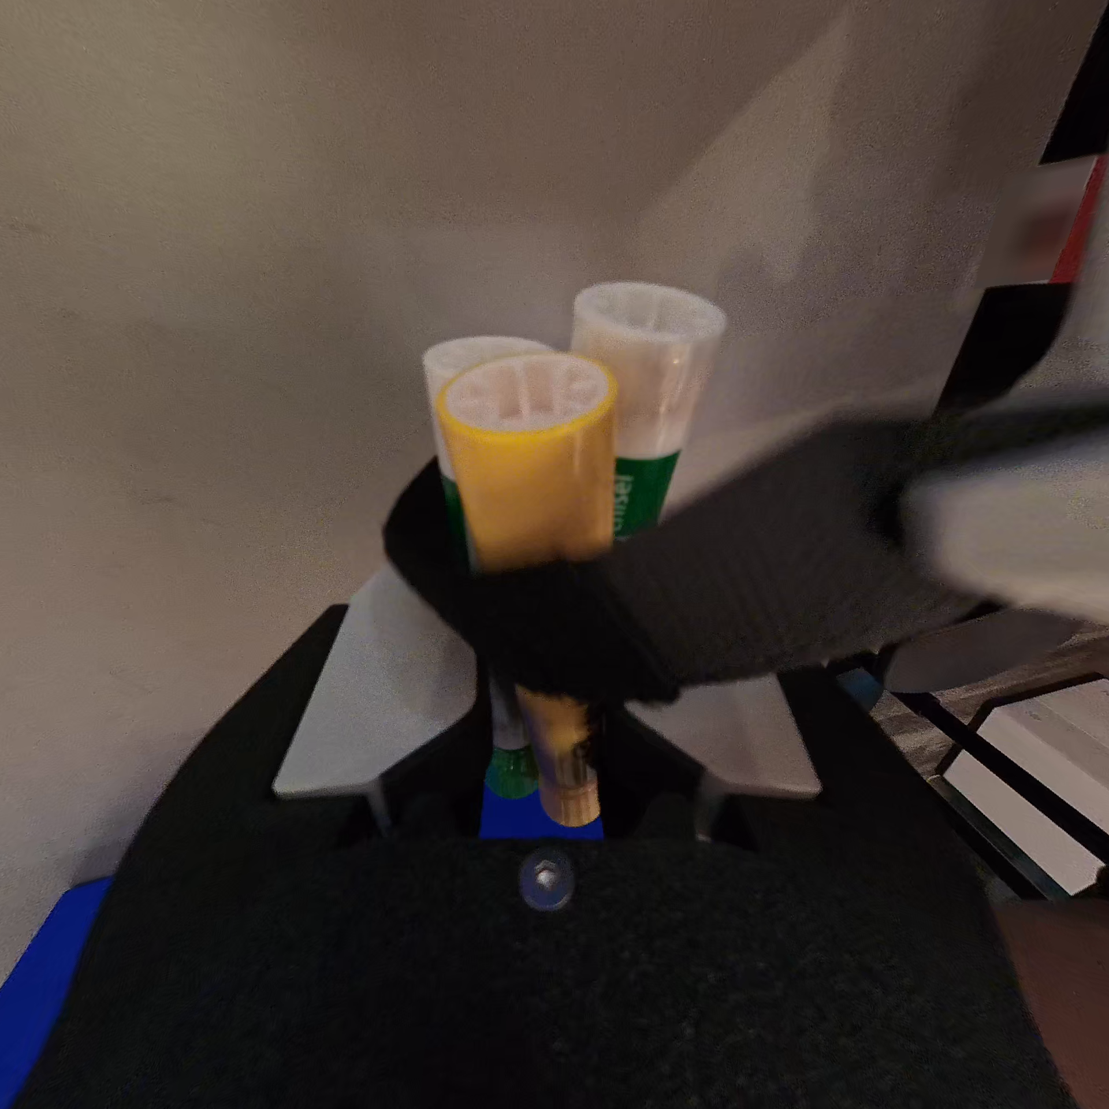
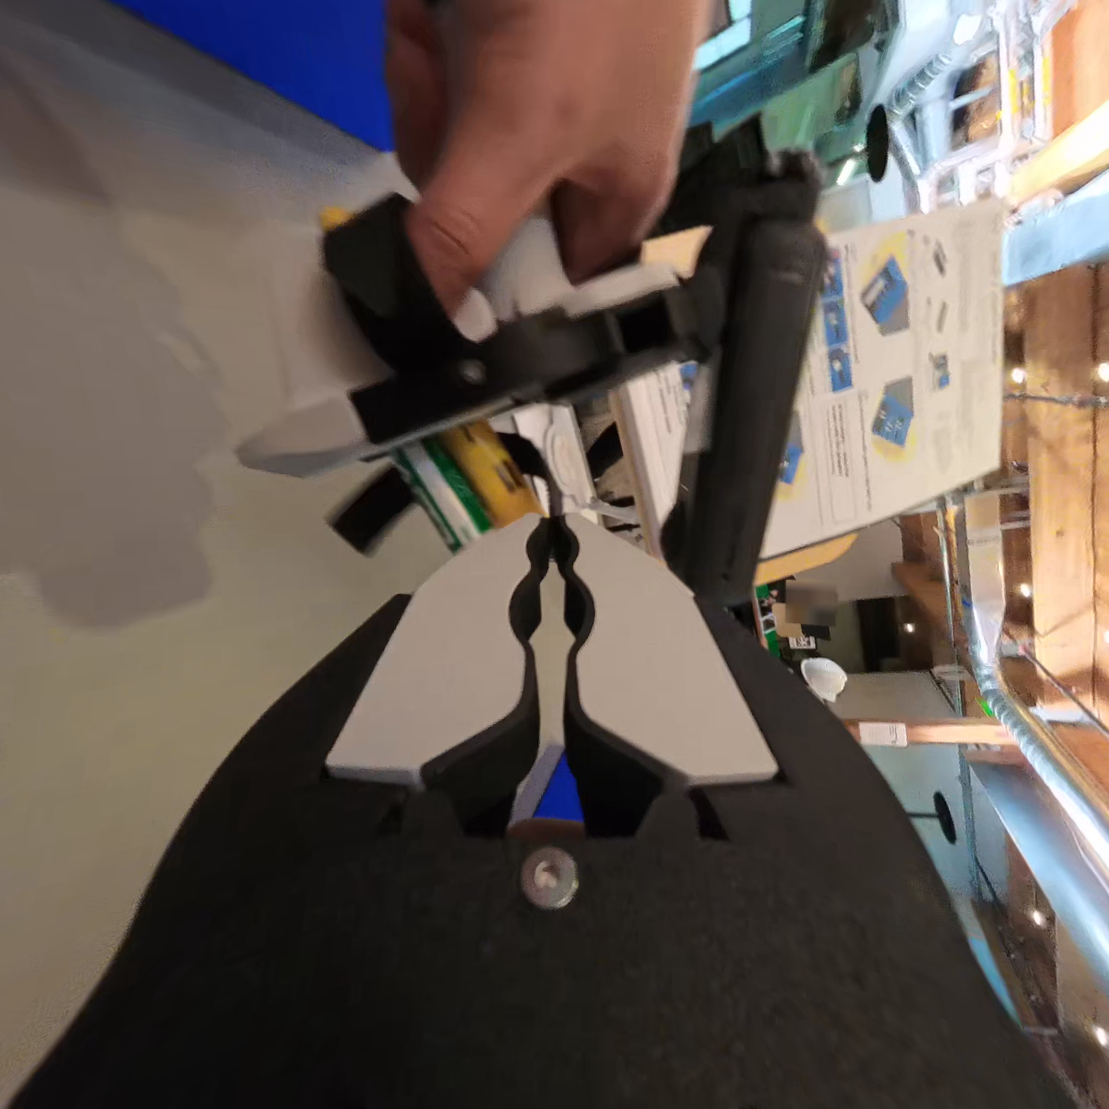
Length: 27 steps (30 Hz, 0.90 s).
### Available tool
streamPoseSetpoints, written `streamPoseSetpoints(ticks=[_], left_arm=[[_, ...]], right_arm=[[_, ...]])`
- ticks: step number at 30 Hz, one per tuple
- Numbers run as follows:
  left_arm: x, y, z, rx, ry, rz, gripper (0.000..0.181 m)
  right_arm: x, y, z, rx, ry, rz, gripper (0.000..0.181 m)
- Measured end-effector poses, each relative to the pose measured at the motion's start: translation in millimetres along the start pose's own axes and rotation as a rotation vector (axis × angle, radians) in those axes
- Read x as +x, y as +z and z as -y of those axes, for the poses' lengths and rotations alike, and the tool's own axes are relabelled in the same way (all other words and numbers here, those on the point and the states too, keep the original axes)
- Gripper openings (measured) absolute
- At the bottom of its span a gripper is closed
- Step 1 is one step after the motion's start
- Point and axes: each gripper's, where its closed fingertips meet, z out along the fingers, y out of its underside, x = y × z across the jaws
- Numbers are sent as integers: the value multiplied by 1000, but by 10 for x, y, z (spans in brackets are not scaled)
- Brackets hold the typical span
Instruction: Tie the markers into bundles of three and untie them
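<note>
On my left, the left tongs (image 1: 543, 690) are clamped on three markers (image 1: 528, 480), two green-and-white and one yellow. The bundle's long axis runs straight out ahead along the fingers, clear caps pointing away toward the pale counter (image 1: 180, 420). A black strap (image 1: 690, 576) loops around the markers just ahead of the fingertips and its tail stretches off to the right of the tongs, taut, into a grey blur I take for the other tool.

Moving right, the right tongs (image 2: 555, 540) are pressed together, pinching a thin black strand at their very tips; I judge that is the strap's end. Just beyond those tips sit the markers (image 2: 474, 480), lying crosswise to these tongs, with a hand (image 2: 540, 120) gripping the left tool above them.

So the strap lies between the two tools, and the right tongs are the ones on its free end. The coming pull turns on that: across the bundle's axis, not along it.

Only the left view shows the loop around the markers; only the right view shows the pinch on the strap.
</note>
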Motion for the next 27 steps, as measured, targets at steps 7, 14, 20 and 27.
streamPoseSetpoints(ticks=[7, 14, 20, 27], left_arm=[[-47, -17, 37, 6, -7, 17, 51], [-43, -46, 59, 25, 1, 19, 74], [-33, -97, 56, 38, 9, 29, 40], [-18, -95, 58, 37, 13, 29, 40]], right_arm=[[-256, -37, 131, 49, -71, 52, 2], [-370, -112, 165, 94, 39, 124, 10], [-469, -160, 77, 117, 156, 221, 19], [-529, -219, 76, 168, 297, 342, 27]])
